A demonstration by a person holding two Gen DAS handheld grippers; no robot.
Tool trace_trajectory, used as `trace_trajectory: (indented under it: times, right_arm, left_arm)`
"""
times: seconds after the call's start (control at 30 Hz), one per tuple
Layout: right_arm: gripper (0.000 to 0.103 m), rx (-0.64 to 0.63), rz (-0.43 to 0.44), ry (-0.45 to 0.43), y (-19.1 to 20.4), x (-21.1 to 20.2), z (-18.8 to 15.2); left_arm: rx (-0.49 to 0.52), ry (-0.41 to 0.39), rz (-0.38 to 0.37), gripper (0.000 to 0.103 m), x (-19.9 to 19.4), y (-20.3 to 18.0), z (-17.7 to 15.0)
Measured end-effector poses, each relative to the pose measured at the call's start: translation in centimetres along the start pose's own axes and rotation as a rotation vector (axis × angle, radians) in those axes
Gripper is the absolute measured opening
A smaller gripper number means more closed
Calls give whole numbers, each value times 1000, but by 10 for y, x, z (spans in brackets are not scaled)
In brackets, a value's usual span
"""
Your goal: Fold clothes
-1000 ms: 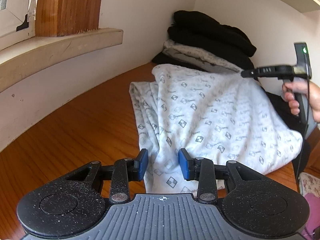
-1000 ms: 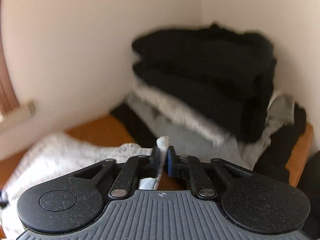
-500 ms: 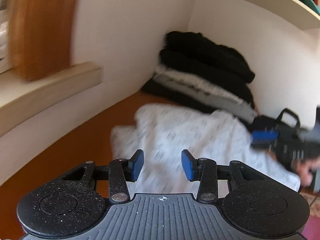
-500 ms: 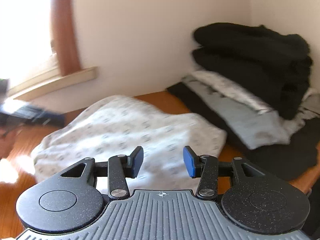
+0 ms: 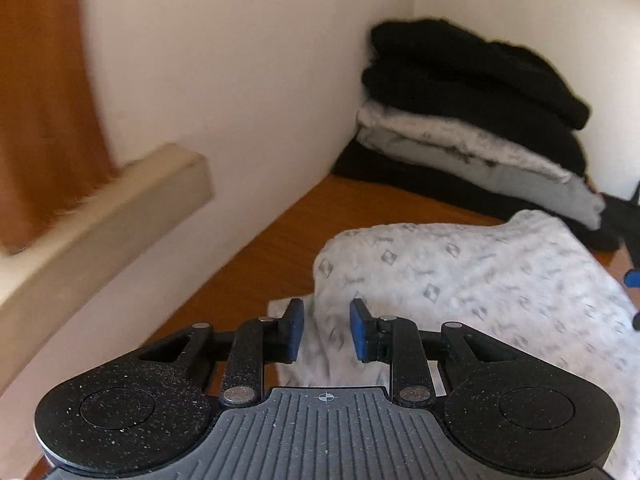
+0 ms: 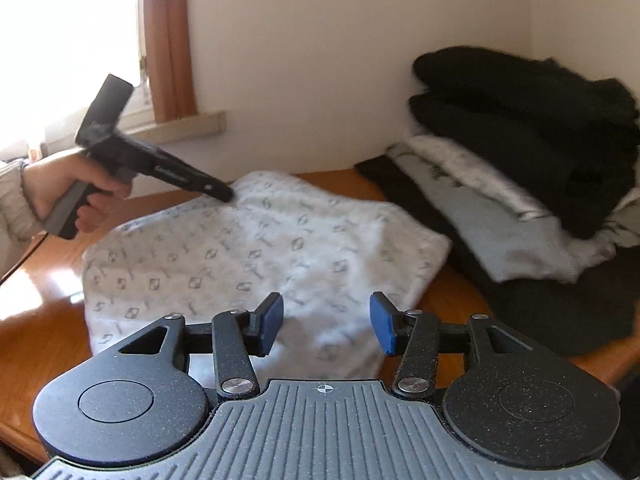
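Note:
A white garment with a small grey diamond print [image 6: 264, 256] lies folded over on the wooden table [image 6: 36, 320]. My right gripper [image 6: 326, 324] hovers open above its near edge, with nothing between the blue pads. My left gripper [image 5: 326, 330] is open too, low over the garment [image 5: 480, 280] at its left corner. In the right wrist view a hand [image 6: 76, 188] holds the left gripper's handle, its fingers [image 6: 218, 192] pointing down at the far edge of the cloth.
A stack of folded black, white and grey clothes [image 6: 532, 176] fills the corner against the walls, also seen as the stack [image 5: 472, 132] from the left. A window sill [image 5: 104, 224] and wooden frame [image 6: 168, 40] run along the left wall.
My right gripper let go of the white cloth, opened and drew back. The garment dropped flat on the table. My left gripper swung left and down toward the cloth's corner.

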State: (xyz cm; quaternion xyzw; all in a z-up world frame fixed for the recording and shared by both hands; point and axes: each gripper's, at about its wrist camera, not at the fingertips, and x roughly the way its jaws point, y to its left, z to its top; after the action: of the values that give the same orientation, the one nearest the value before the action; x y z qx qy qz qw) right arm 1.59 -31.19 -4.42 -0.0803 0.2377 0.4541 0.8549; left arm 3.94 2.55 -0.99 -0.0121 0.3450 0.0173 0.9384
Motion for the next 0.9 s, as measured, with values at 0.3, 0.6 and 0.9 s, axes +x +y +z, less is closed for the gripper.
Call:
trace_trajectory:
  times: [0.3, 0.6, 0.9]
  right_arm:
    - [51, -79, 71, 14, 67, -16, -15]
    - [58, -277, 115, 46, 147, -5, -21]
    - [58, -359, 71, 113, 163, 14, -24]
  left_arm:
    - [148, -5, 20, 30, -79, -21, -65]
    - [253, -1, 51, 30, -130, -51, -120]
    - [340, -33, 31, 42, -135, -73, -132]
